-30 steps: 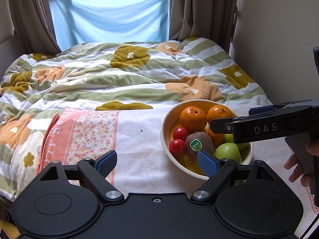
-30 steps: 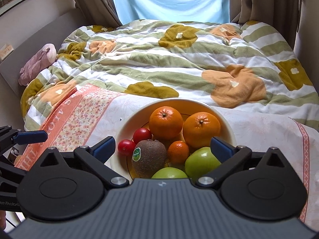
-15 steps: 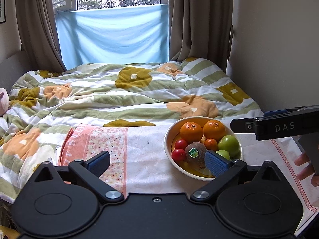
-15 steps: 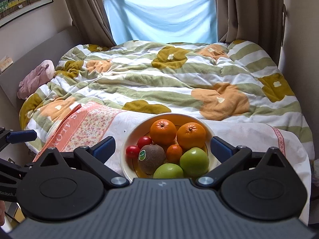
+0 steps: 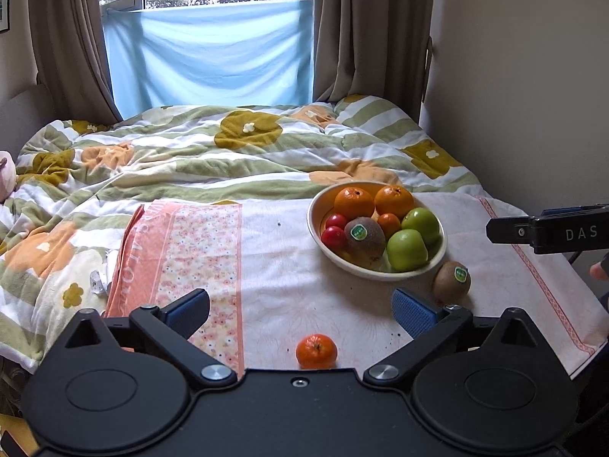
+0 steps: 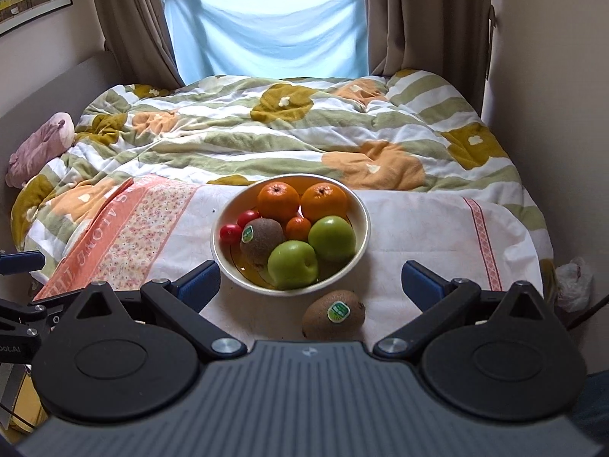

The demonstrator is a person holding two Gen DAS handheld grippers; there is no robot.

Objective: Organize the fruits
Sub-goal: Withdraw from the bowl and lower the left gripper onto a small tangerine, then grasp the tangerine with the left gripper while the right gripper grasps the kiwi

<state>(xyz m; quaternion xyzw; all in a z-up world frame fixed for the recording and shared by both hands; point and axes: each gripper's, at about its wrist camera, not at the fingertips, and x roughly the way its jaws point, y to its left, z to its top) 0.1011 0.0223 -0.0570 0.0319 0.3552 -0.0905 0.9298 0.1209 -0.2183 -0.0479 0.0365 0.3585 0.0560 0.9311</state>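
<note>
A cream bowl on a white and pink cloth holds two oranges, a small tangerine, two green apples, a kiwi and two red tomatoes. A second kiwi lies on the cloth just in front of the bowl. A loose tangerine lies nearer, between my left fingers. My left gripper is open and empty, back from the bowl. My right gripper is open and empty above the loose kiwi.
The cloth covers the foot of a bed with a flowered green-striped quilt. A wall runs along the right and curtains and a window stand behind. A pink soft toy lies at the left edge.
Both grippers have drawn back from the bowl, which now looks smaller and farther. A loose kiwi and a loose tangerine have come into view on the cloth in front of it.
</note>
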